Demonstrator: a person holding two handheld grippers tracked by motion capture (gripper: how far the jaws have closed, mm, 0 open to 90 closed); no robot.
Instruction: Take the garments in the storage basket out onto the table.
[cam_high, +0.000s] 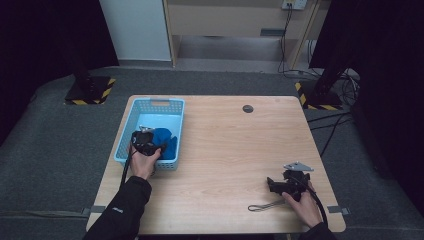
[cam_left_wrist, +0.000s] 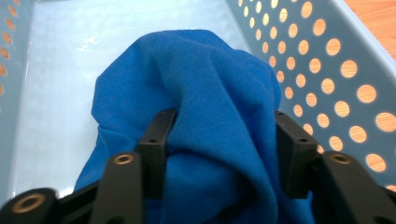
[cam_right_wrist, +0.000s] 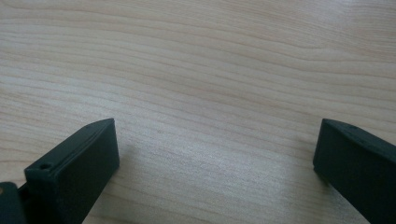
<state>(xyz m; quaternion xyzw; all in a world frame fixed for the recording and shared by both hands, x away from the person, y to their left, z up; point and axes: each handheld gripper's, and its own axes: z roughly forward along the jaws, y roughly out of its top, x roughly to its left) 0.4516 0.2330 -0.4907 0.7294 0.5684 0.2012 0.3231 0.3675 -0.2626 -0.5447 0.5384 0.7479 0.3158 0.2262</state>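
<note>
A blue cloth (cam_high: 166, 140) (cam_left_wrist: 205, 79) lies bunched in the near end of a light blue perforated basket (cam_high: 150, 103) (cam_left_wrist: 327, 56) at the table's left. My left gripper (cam_high: 156, 145) (cam_left_wrist: 222, 122) reaches into the basket, and its jaws are shut on a thick fold of the cloth, which fills the gap between the pads. Near the front right of the wooden table (cam_high: 230, 145), my right gripper (cam_high: 271, 185) (cam_right_wrist: 217, 140) stands open. It is low over bare wood (cam_right_wrist: 210, 70) with nothing between its fingers.
The far half of the basket floor (cam_left_wrist: 60, 60) is bare. A small dark round cap (cam_high: 248, 108) sits in the tabletop near the far edge. A thin cord loop (cam_high: 265, 205) lies beside my right hand. Two stands with striped bases (cam_high: 90, 92) rest on the floor beyond.
</note>
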